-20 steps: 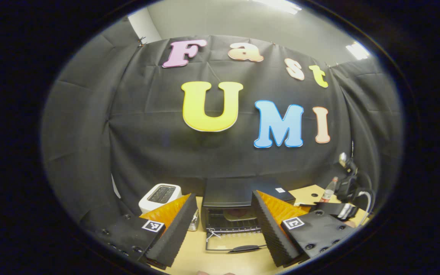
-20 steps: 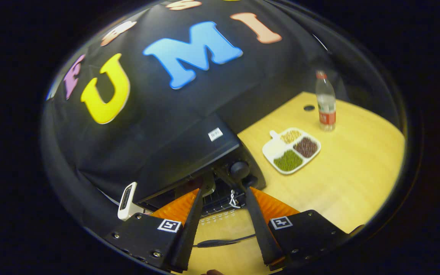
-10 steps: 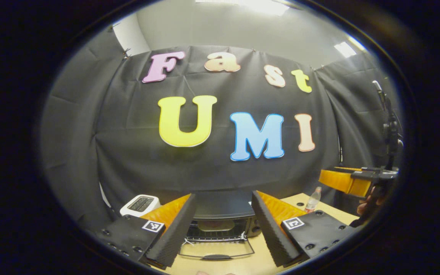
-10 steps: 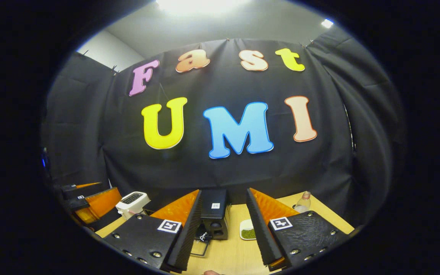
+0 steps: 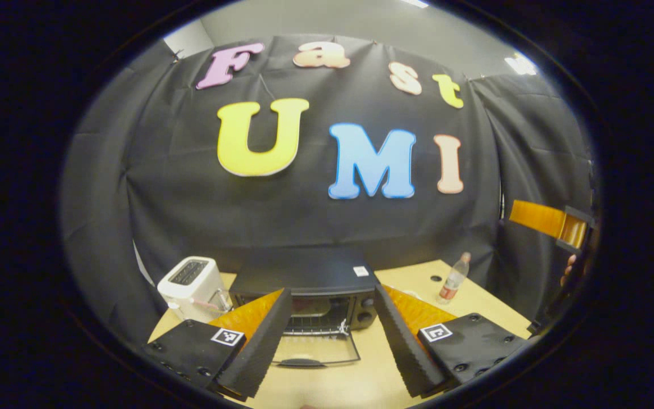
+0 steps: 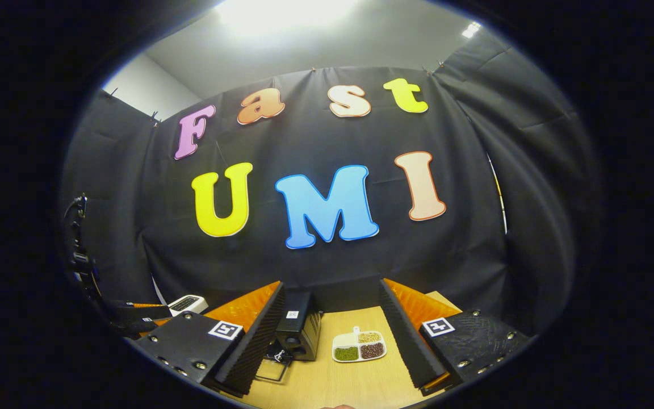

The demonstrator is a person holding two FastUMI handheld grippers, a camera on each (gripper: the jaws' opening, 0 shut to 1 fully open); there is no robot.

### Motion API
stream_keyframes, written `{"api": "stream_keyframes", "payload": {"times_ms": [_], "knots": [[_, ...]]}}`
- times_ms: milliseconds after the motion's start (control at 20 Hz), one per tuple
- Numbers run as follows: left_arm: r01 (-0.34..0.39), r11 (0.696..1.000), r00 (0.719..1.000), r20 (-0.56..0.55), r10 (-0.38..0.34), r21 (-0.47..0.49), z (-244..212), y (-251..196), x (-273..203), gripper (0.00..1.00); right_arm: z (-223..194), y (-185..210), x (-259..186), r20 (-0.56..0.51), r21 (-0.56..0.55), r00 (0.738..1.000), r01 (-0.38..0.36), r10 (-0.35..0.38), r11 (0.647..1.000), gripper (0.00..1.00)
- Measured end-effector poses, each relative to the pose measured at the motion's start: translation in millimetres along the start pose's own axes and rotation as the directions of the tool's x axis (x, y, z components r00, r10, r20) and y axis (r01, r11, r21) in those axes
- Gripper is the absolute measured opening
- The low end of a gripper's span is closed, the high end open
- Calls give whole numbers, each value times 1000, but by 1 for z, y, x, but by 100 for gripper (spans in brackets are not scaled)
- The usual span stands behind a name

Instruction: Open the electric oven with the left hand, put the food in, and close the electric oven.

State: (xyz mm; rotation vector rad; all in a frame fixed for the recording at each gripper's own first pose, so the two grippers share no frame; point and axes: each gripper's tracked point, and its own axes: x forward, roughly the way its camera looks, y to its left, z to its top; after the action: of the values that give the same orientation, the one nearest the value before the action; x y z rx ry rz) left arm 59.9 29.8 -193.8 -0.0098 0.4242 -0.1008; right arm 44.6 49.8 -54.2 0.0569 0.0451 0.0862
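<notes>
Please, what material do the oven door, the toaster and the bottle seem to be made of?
Oven door: likely clear glass, since the table shows through it. Toaster: probably glossy white plastic, with smooth, rounded corners. Bottle: apparently thin clear plastic.

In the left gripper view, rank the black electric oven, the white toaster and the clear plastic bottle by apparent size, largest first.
1. Black electric oven, door open.
2. White toaster.
3. Clear plastic bottle, though it stands farther back, so the fisheye view may shrink it.

On your wooden tabletop [image 5: 477, 301], the black electric oven [image 5: 304, 287] sits centre, glass door [image 5: 315, 352] folded down in front, white toaster [image 5: 191, 284] left, clear plastic bottle [image 5: 453, 278] right, white divided dish [image 6: 359, 345] right.
</notes>
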Motion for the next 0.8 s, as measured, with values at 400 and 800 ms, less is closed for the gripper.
{"api": "stream_keyframes", "payload": {"times_ms": [400,800], "knots": [[34,998,935,-351,-50,-51,-116,1,37,97,-19,-25,10,-54,43,998,21,-18,999,99],[-26,999,785,-620,-5,-42,-220,34,49,98,-40,-63,8,-103,57,989,110,-104,992,99]]}}
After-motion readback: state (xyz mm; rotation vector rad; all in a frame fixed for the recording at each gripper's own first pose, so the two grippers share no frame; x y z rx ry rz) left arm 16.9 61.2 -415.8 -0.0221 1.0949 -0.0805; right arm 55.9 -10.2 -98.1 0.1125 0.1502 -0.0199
